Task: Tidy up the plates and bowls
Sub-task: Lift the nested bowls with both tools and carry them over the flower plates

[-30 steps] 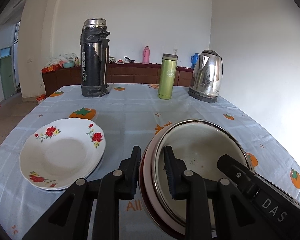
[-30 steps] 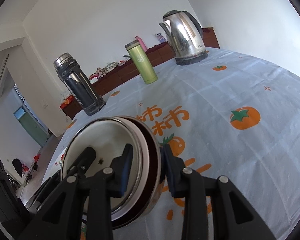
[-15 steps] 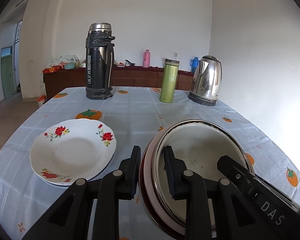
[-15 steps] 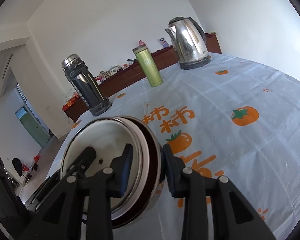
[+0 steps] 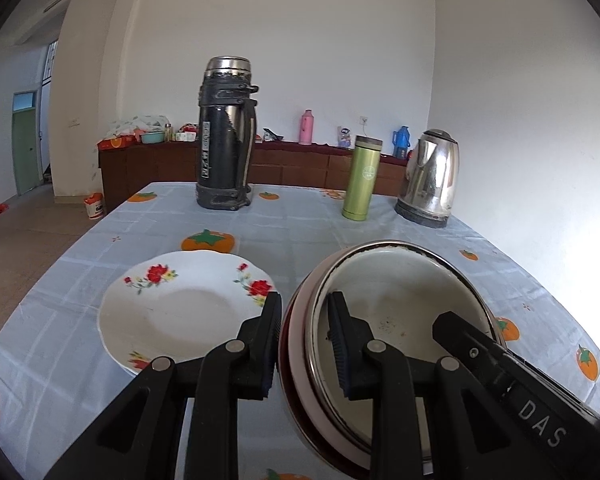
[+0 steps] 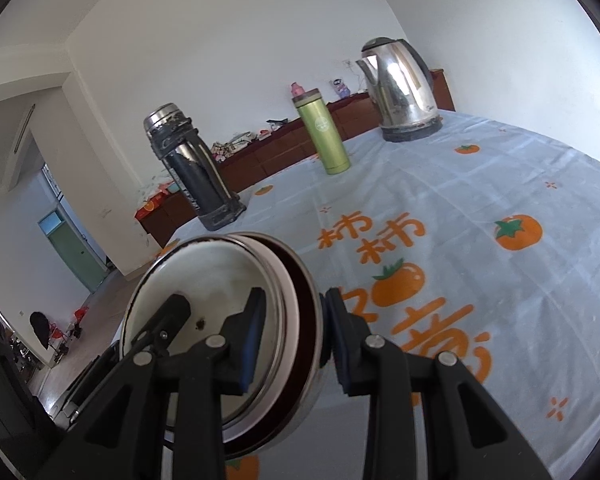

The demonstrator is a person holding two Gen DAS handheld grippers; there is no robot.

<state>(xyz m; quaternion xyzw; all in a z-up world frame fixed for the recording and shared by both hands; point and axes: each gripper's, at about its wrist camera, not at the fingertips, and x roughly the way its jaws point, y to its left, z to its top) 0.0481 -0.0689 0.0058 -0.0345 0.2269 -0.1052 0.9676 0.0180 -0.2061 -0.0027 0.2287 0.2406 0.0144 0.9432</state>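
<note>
left gripper clamped the bowls' near rim | right gripper clamped the opposite rim | flowered plate lay beside them

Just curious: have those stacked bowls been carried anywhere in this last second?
Yes. The stacked bowls sit nearer the flowered plate, so they were carried sideways toward it.

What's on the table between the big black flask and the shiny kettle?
The green bottle stands between the flask and kettle, shown in both views.
</note>
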